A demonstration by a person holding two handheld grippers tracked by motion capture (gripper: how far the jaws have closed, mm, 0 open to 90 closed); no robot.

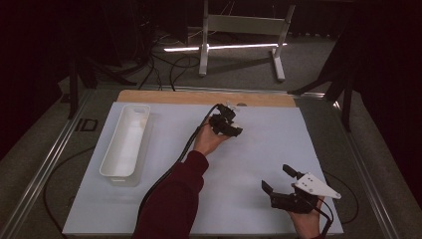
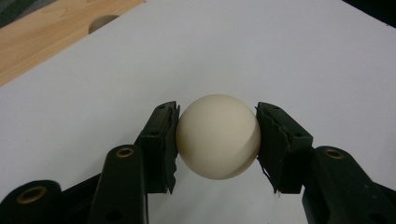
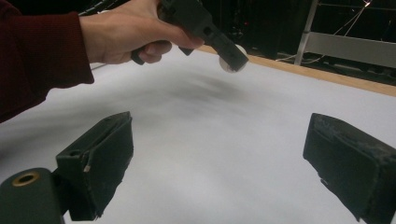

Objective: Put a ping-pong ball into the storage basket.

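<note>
Where the white sheet [image 1: 259, 149] covers the desk [image 1: 199, 97], the surface is matte, plain and flat; a bare wood strip runs along the far edge with a round hole [image 2: 102, 22] cut in it. Metal rails frame the desk left and right. Room is dark: grey carpet floor, black cables snaking behind the desk, a white metal stand [image 1: 241, 37] at the back with a bright strip of light on the floor under it, dark curtains to the sides.

A white bin [image 1: 125, 142] lies lengthwise on the sheet's left side, well apart from both hands. Nothing sits between it and the ball.

Left gripper [image 1: 228, 124] is over the far middle of the sheet, held by a hand [image 1: 209, 142] in a dark red sleeve, cable trailing back along the arm. Its fingers [image 2: 161, 144] clamp a cream ball [image 2: 218, 136] from both sides, pads pressed on it; the ball is off the sheet, in the air above it, as the right gripper view shows.

Right gripper [image 1: 278, 180] is near the sheet's front right corner, grey plate on top, fingers [image 3: 105, 158] spread wide with nothing between them, just above bare sheet. Well apart from the left gripper.
</note>
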